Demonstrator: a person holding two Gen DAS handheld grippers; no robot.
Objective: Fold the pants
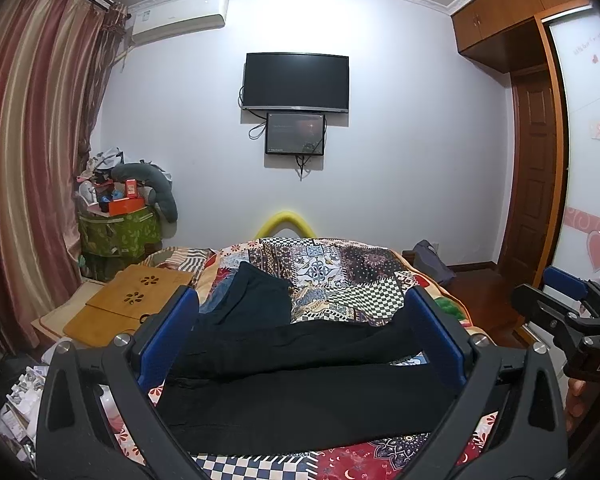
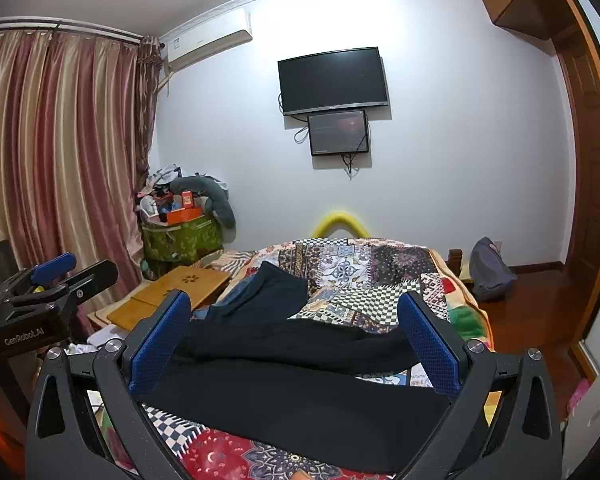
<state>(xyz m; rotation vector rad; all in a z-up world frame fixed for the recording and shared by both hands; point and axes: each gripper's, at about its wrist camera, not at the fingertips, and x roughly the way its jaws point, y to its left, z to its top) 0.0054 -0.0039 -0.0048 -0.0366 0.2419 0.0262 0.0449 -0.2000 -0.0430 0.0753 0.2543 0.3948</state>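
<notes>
The black pants point(image 1: 300, 380) lie spread across the near part of the bed point(image 1: 340, 272), unfolded. Both the left tongs point(image 1: 304, 340) and right tongs point(image 2: 296, 344) hover wide open, empty. Folding hasn't begun; next, lower and pinch an edge.

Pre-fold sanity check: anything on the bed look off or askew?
The black pants lie crooked across the patchwork quilt, legs splayed apart rather than stacked, with another dark garment bunched behind them. Both grippers are open, holding nothing.
</notes>
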